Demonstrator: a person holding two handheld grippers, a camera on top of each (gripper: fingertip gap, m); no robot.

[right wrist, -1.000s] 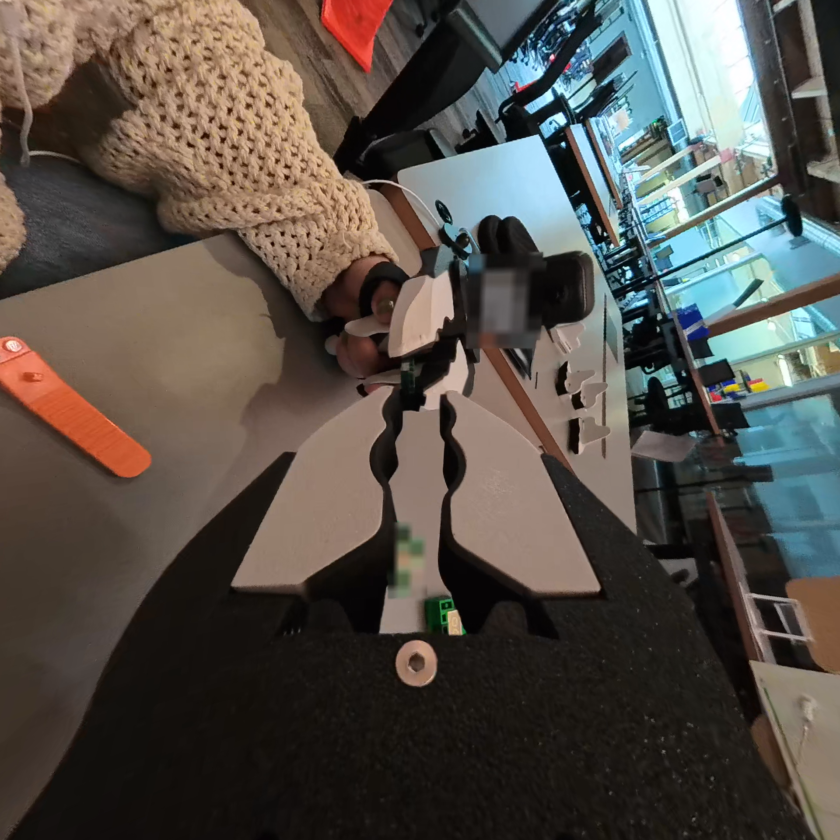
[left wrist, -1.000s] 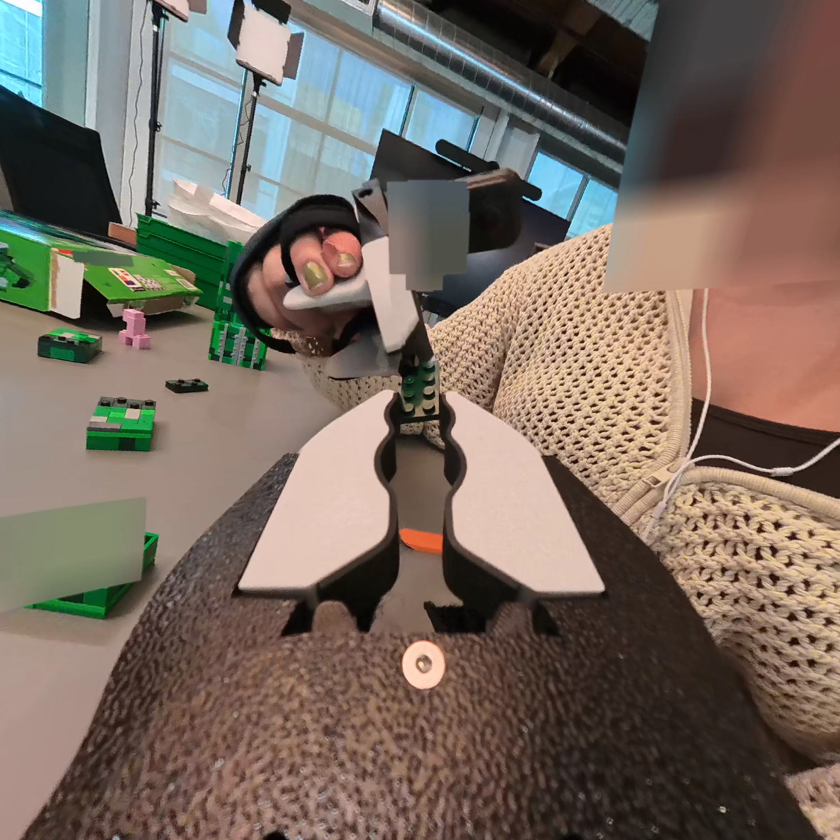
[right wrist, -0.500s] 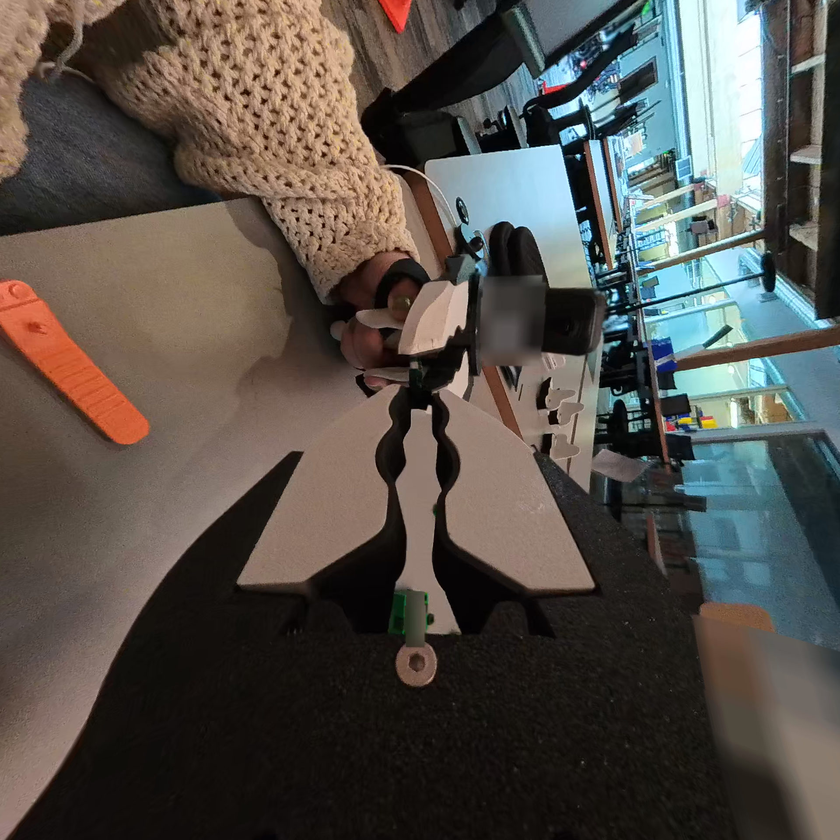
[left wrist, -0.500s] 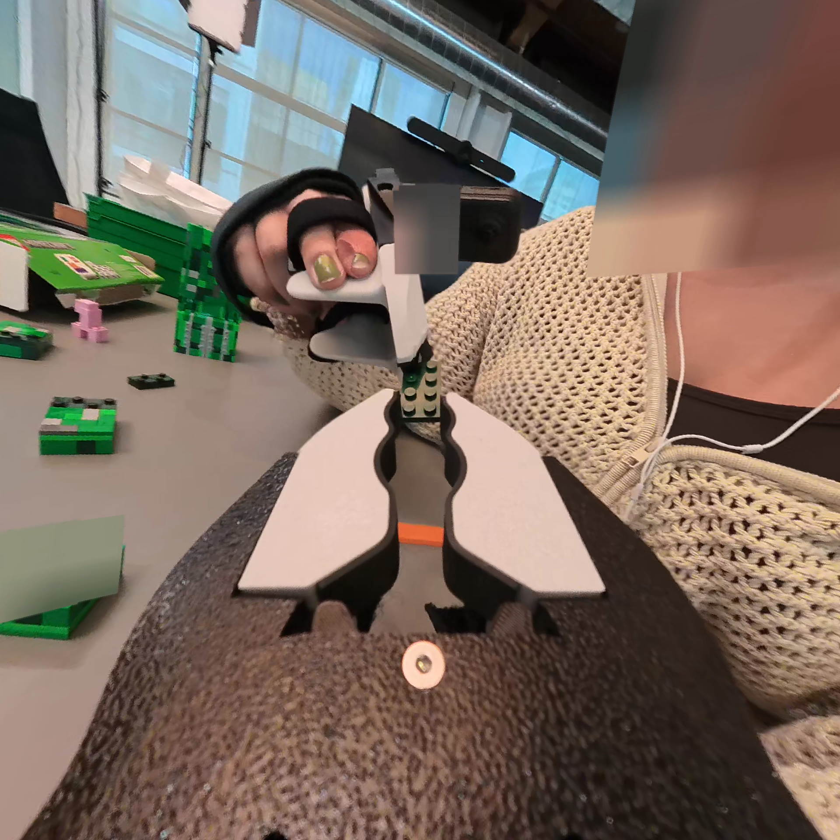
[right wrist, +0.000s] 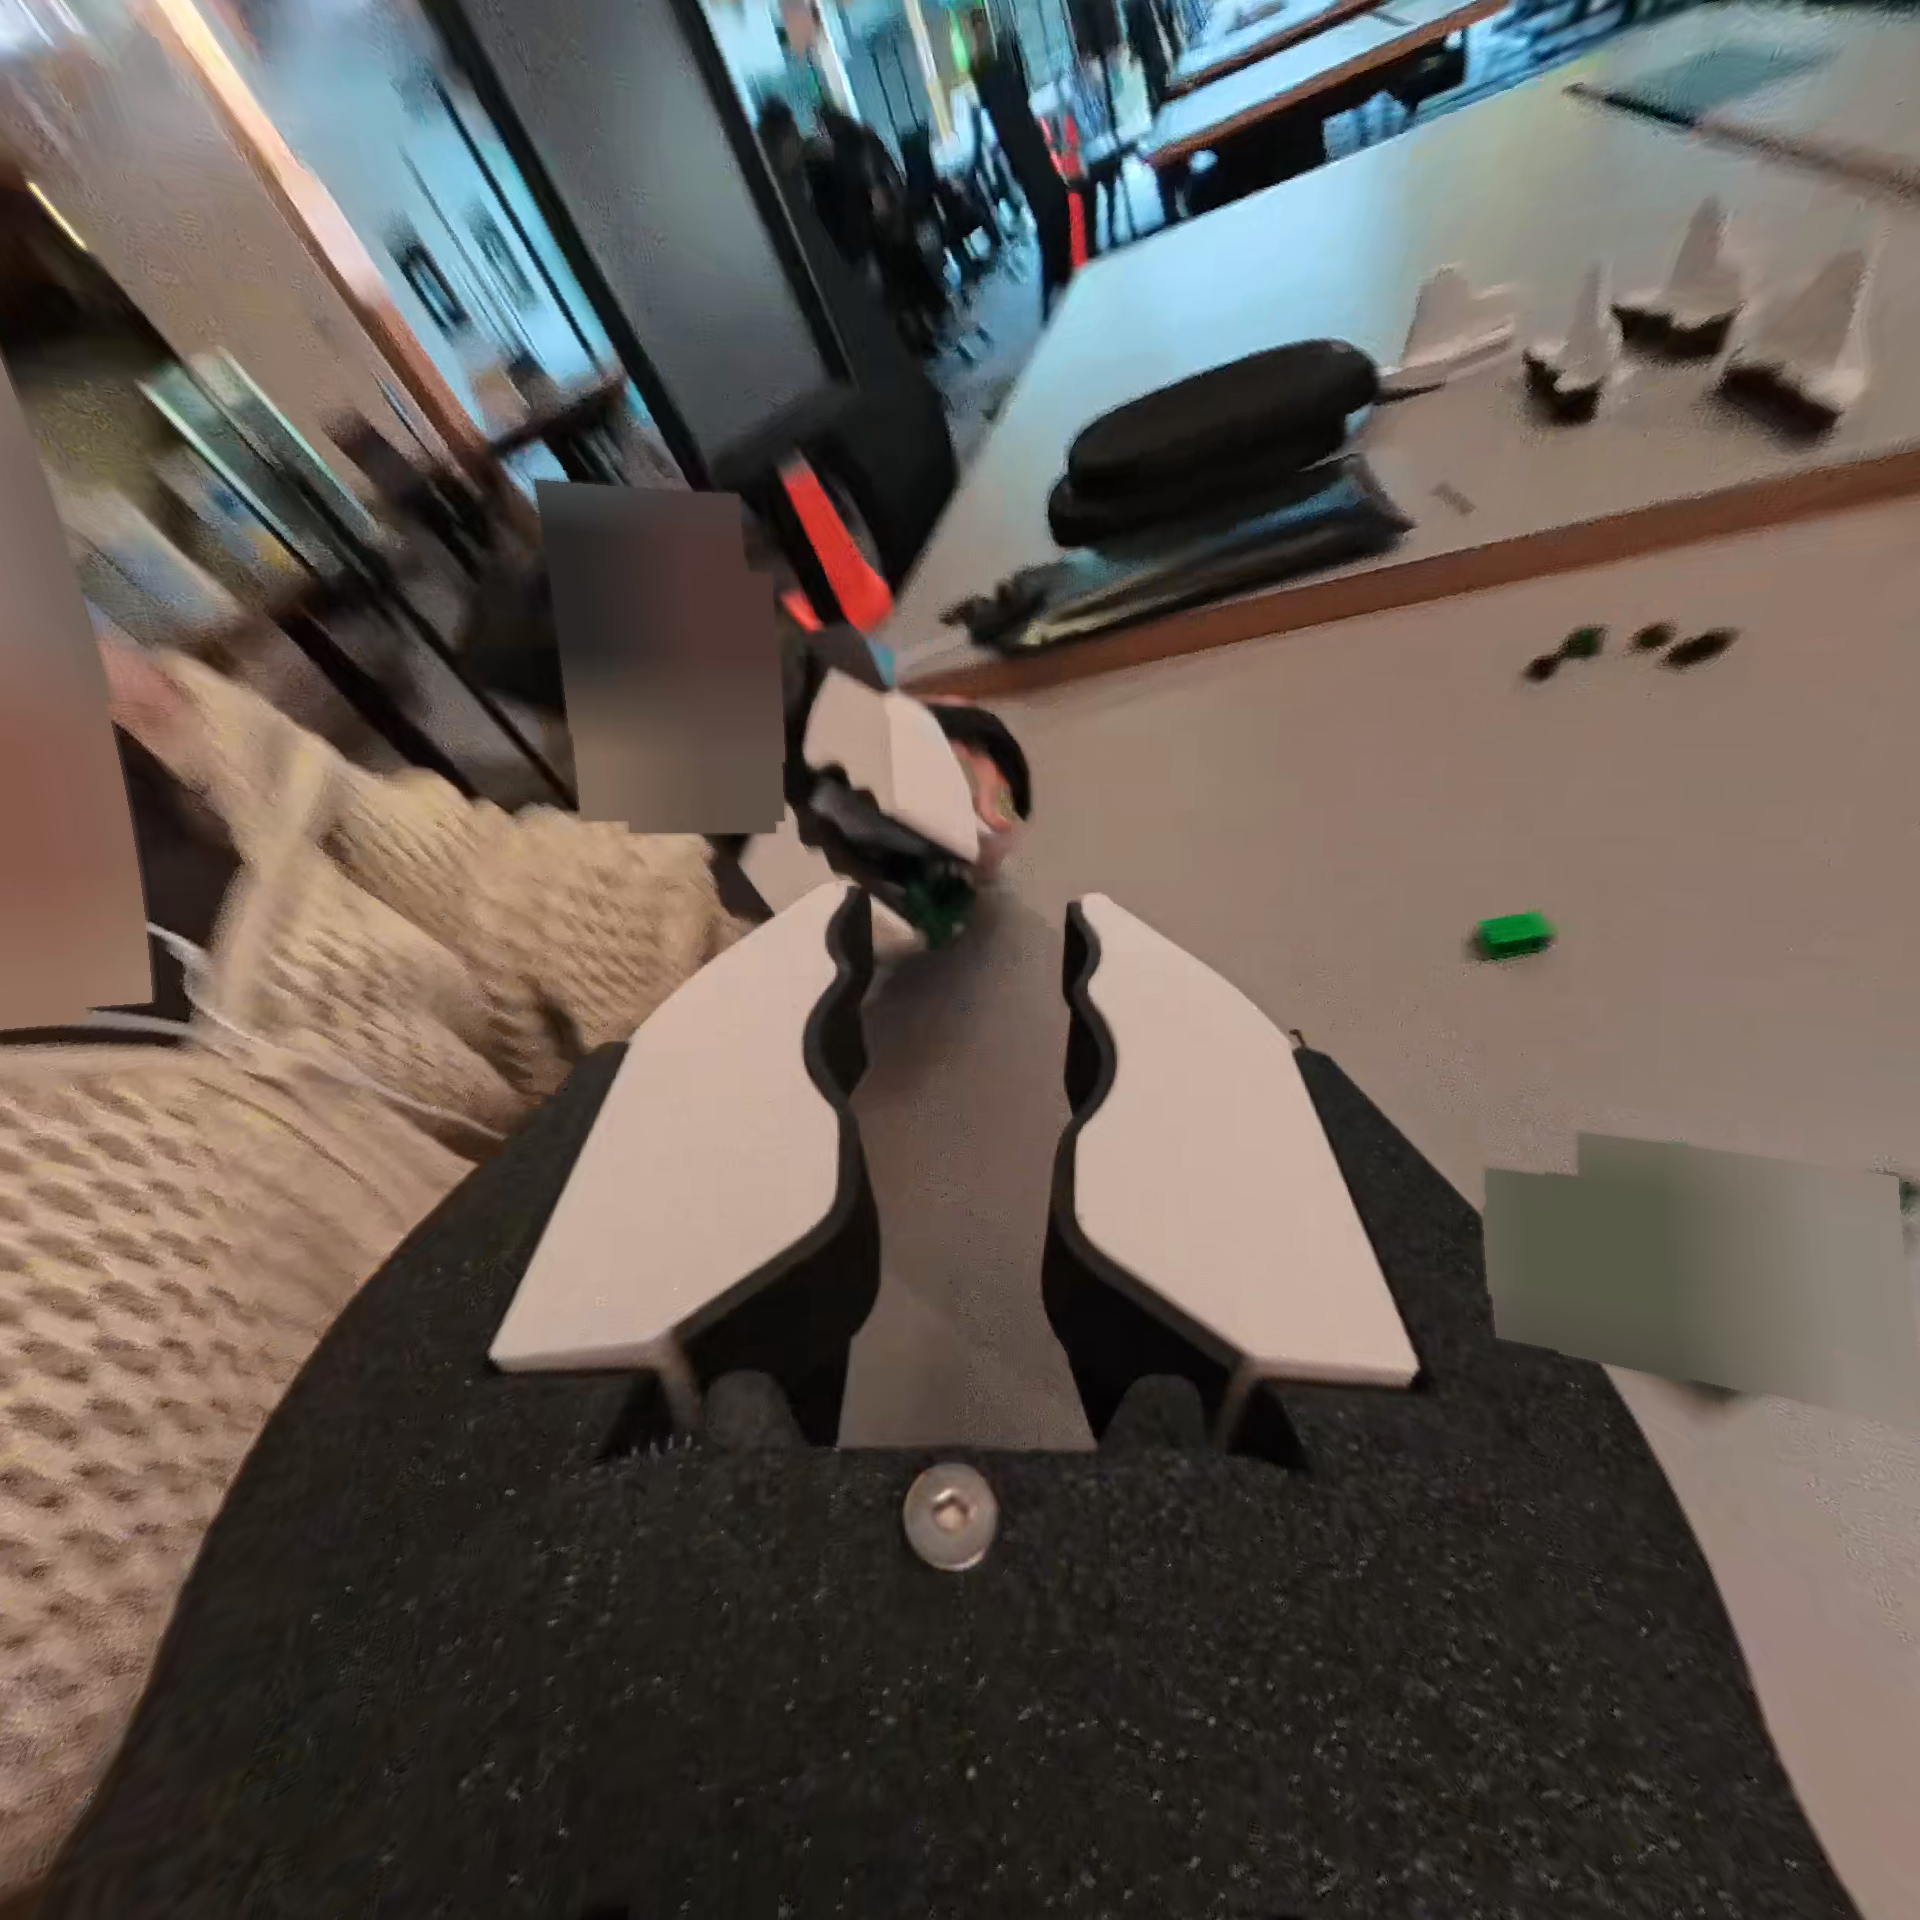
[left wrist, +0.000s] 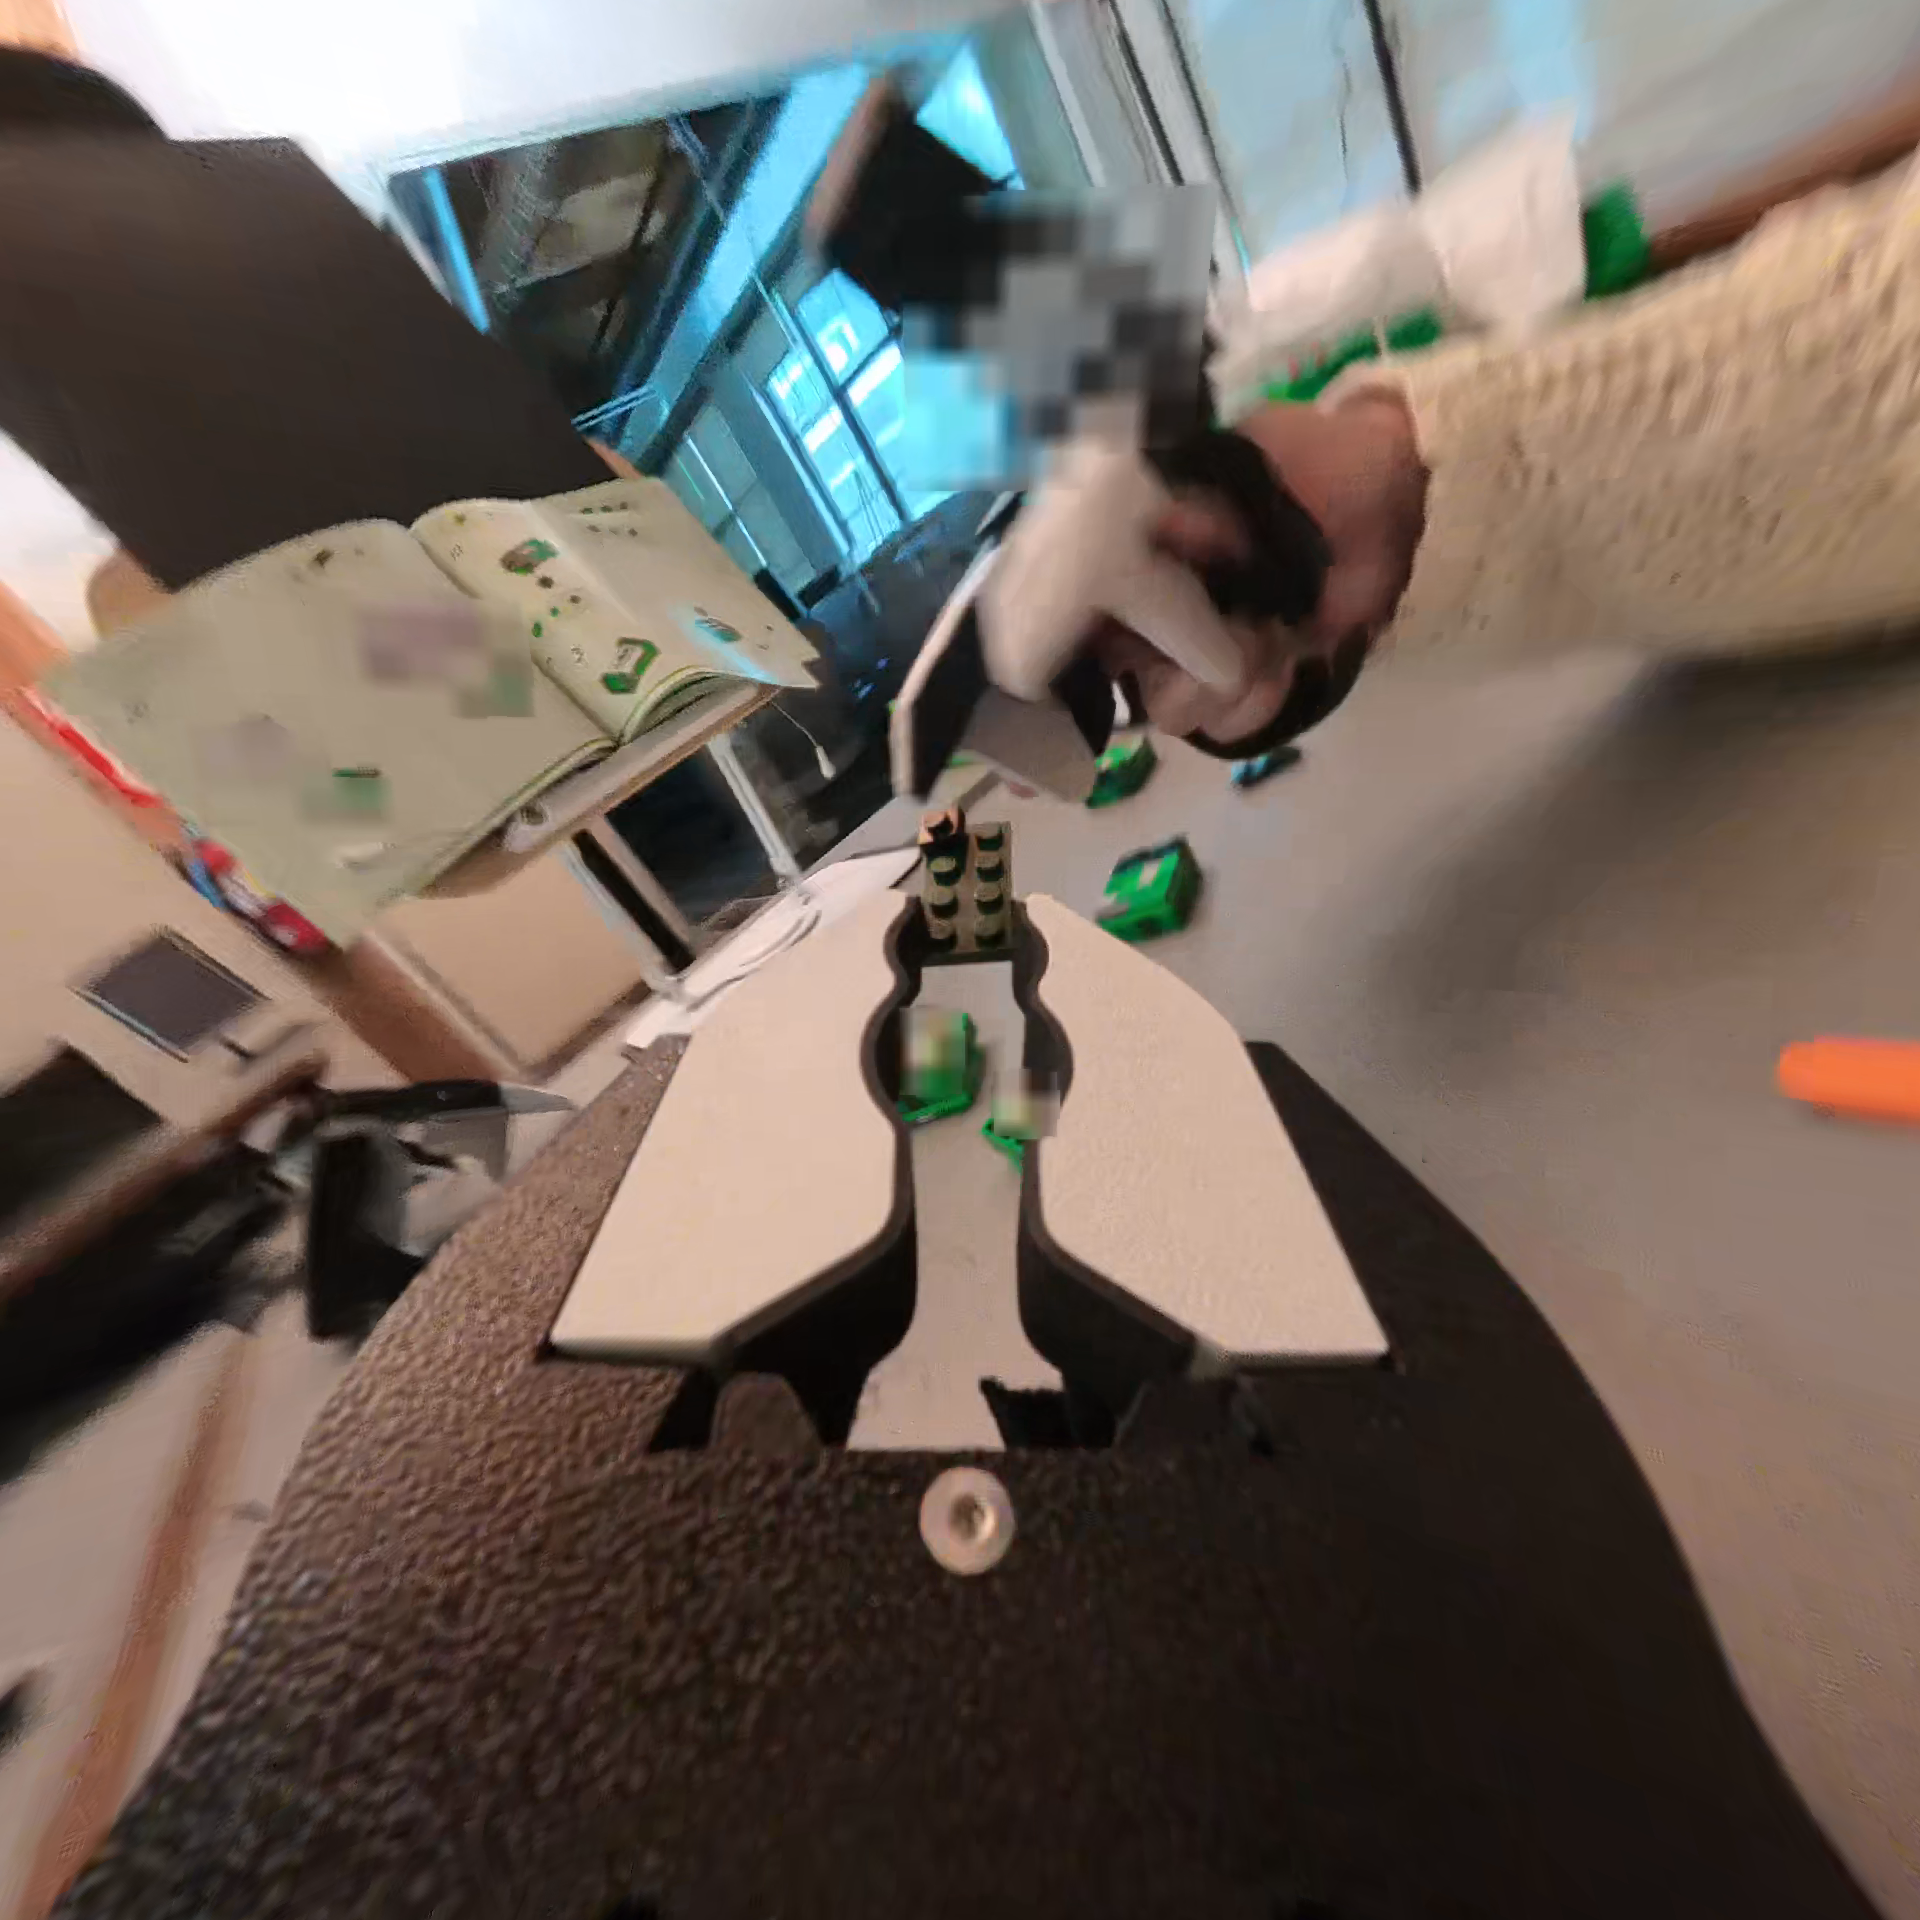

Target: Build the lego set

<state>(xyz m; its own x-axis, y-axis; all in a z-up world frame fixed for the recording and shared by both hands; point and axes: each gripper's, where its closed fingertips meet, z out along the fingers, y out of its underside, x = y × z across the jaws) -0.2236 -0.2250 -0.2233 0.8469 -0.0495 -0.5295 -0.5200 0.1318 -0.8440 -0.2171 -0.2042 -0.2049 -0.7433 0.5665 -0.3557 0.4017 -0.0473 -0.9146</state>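
1. The left gripper pinches a small dark-green studded lego piece between its fingertips; the piece stands up past the tips, with round studs in two rows and a tiny brown bit on its top corner.
2. Its fingers are flat, matte grey plates with wavy black inner edges, set in a pebbled black housing.
3. The right gripper is spread wide with nothing between its fingers; the smooth grey table shows through the gap.
4. Just beyond the right gripper's left fingertip, the other gripper carries the green piece.
5. Right of those fingers lies a glossy green brick.
6. Beyond the left fingertips, an open instruction booklet lies on the left and blurred green builds on the right; an orange bar lies far right.
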